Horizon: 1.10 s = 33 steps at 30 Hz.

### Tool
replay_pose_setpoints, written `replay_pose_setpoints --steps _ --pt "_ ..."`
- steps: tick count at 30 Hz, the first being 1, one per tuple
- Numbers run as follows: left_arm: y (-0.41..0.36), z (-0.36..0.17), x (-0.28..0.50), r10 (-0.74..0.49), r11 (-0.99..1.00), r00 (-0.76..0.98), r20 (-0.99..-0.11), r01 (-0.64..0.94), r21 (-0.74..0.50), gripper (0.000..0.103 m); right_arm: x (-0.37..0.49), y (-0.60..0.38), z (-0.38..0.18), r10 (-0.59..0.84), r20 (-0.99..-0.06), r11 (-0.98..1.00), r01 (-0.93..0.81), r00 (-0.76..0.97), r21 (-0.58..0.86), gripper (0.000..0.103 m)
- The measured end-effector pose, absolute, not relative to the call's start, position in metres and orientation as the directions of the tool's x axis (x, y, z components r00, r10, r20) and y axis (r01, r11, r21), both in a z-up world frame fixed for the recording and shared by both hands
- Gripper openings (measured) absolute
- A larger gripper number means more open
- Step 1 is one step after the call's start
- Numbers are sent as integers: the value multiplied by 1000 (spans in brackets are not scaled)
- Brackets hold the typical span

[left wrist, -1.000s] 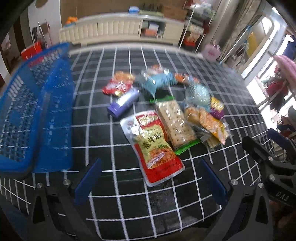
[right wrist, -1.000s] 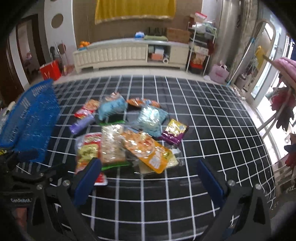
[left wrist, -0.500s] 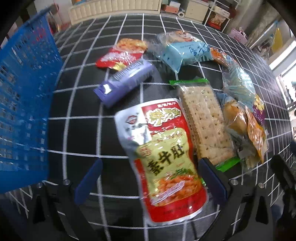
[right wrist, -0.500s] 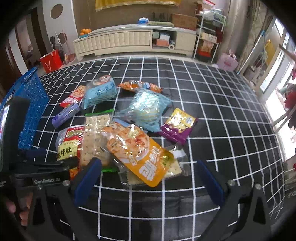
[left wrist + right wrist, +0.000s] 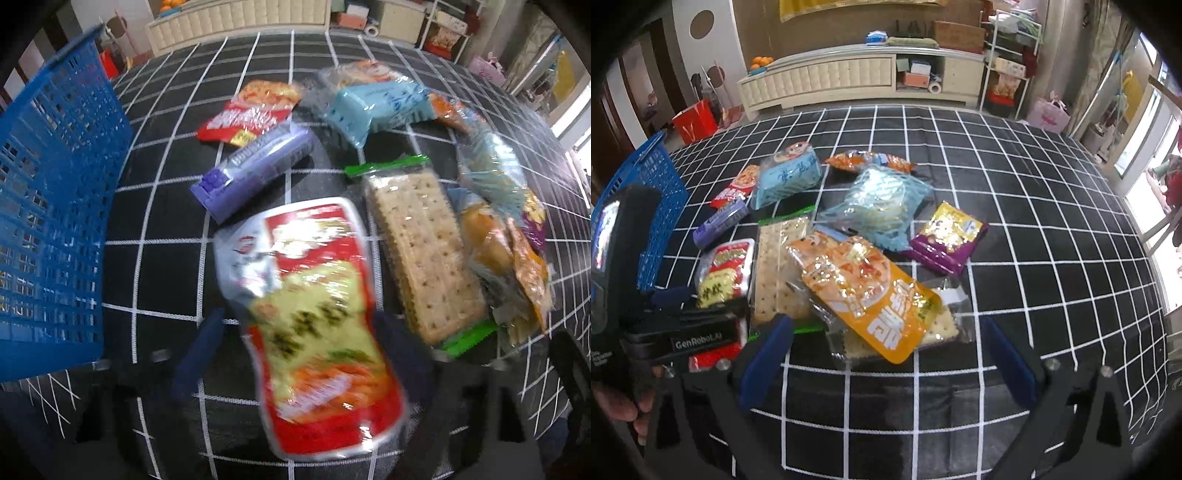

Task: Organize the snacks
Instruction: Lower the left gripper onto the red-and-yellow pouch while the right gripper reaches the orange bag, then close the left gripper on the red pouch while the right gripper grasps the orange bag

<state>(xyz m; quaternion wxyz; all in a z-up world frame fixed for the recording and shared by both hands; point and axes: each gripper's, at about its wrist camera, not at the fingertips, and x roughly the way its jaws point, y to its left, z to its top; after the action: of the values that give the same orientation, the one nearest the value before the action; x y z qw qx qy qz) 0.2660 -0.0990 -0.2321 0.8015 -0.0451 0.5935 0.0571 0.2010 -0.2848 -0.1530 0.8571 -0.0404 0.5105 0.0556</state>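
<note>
Basket: blue, slatted, set at the table's left edge; only its wall is seen, so its contents cannot be told.
Table: covered in black cloth with a white grid; every snack seen lies on it, outside the basket.
Left gripper: pointed steeply down; its jaws have just been closing, narrowed about the red pouch; whether the pads press it cannot be told through the blur.
Purple bar: between basket and pile.
Crackers: laid just right of the red pouch.
Orange pouch: on top of the pile's near side.
Purple packet: at the pile's right edge.
Right gripper: held over the near table, jaws wide, nothing between them.
</note>
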Motion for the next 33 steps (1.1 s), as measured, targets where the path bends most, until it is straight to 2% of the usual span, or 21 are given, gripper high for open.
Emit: replay_pose_setpoints --steps 7,9,15,26,28,30,32,33 --pt "-101 -221 246 0 995 315 -949 -91 -30 46 199 -270 -152 122 -888 981 -188 444 40 103" --pt "-97 -219 239 -32 995 316 -948 -76 -59 43 201 -266 -150 134 -887 976 -212 442 42 103" --pt "-79 -208 226 -100 989 327 -940 -73 -131 41 229 -267 -154 110 -904 956 -293 414 -18 103" --pt "-82 -194 231 -111 992 383 -917 -13 -126 41 276 -278 -196 210 -955 871 -484 209 85 102" --pt "-79 -193 231 -120 991 380 -917 -9 -133 41 281 -282 -202 249 -954 864 -484 167 141 99" --pt "-82 -193 230 -120 991 379 -918 -2 -130 41 283 -283 -205 265 -953 860 -483 143 167 91" --pt "-87 -191 228 -116 993 384 -916 11 -121 41 282 -287 -205 294 -947 858 -473 130 202 77" --pt "-90 -189 226 -116 993 386 -915 19 -118 41 280 -287 -205 296 -946 859 -470 132 203 75"
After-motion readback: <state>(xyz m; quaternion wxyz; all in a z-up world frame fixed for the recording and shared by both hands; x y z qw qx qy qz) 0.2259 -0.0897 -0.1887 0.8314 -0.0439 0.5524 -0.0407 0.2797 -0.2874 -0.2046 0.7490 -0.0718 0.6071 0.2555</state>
